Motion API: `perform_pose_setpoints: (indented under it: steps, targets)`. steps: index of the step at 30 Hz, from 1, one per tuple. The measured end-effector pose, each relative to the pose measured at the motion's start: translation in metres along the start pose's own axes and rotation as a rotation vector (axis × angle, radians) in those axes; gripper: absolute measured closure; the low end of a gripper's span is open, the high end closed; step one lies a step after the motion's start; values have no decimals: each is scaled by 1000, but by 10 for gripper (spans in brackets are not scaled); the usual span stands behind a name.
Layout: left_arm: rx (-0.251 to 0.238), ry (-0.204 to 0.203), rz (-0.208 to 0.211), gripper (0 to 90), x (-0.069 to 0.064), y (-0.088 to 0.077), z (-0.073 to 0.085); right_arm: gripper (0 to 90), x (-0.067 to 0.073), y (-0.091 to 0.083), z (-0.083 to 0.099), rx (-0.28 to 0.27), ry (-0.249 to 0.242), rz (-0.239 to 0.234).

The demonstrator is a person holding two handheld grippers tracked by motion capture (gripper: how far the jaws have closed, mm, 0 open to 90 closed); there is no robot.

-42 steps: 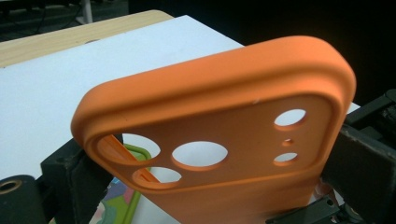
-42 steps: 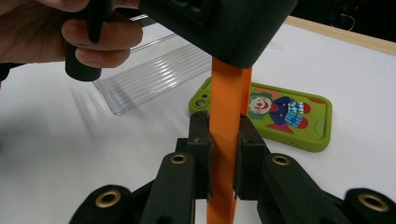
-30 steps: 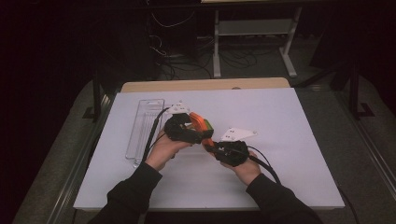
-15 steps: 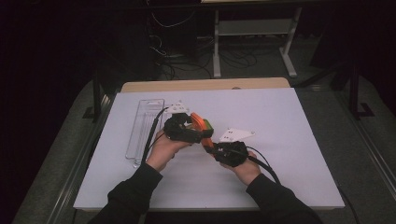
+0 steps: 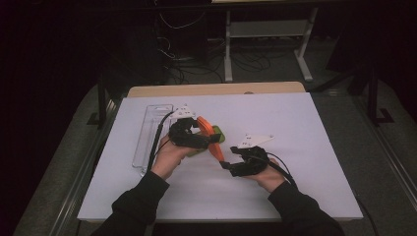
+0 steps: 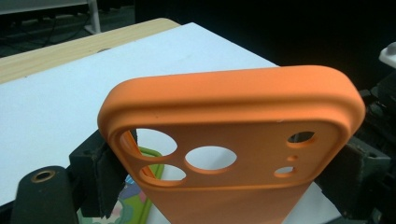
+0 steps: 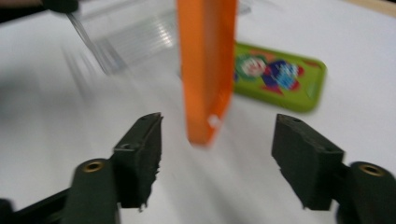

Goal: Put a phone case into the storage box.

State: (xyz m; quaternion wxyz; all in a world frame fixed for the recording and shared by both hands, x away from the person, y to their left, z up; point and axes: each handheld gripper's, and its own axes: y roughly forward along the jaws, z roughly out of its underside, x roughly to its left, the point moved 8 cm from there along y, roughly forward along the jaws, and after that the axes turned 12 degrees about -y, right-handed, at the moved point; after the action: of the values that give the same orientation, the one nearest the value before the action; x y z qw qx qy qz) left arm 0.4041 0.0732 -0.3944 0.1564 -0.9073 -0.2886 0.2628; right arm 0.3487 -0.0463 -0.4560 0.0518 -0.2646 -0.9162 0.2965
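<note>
Near the middle of the white table (image 5: 305, 147), the left gripper (image 5: 209, 140) holds an orange phone case (image 6: 233, 154) by its long sides, with a jaw pressed against each edge just below the camera cut-outs, so the case stands on edge above the tabletop. A second phone, green with a cartoon print (image 7: 280, 77), lies flat on the table just behind the orange case. A clear plastic tray (image 5: 150, 135) sits on the table to the left. The right gripper (image 7: 217, 154) has just been opening: half a second ago its jaws were nearly shut at the lower end of the case, and now they stand wide apart with the case's bottom corner between them but touching neither pad. In the high view its hand sits a little nearer the person than it did then. That release probably means the right hand has finished its tug or hand-over at that end, leaving the left gripper alone carrying the case. The likely next step is for the right gripper to take a fresh hold or go for the green phone, though that is only a guess.
</note>
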Motion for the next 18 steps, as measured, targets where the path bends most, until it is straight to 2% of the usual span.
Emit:
perform_pose_setpoints:
  steps: [4,5,6,8,11,18]
  targets:
    - [3,13,-10,137,1,-2,-1,214,-6,-7,11,34,15,4]
    - [2,10,-12,137,1,-2,-1,160,-10,-13,17,37,19,23]
    - [0,11,-13,137,1,-2,-2,160,-10,-13,17,37,19,23]
    - [4,20,-14,137,2,-3,-3,129,-14,-18,22,32,12,53]
    - [2,14,-18,137,3,-5,-4,82,-21,-31,33,14,28,97]
    - [-2,17,-26,137,5,-8,-6,23,-25,-45,49,7,47,132]
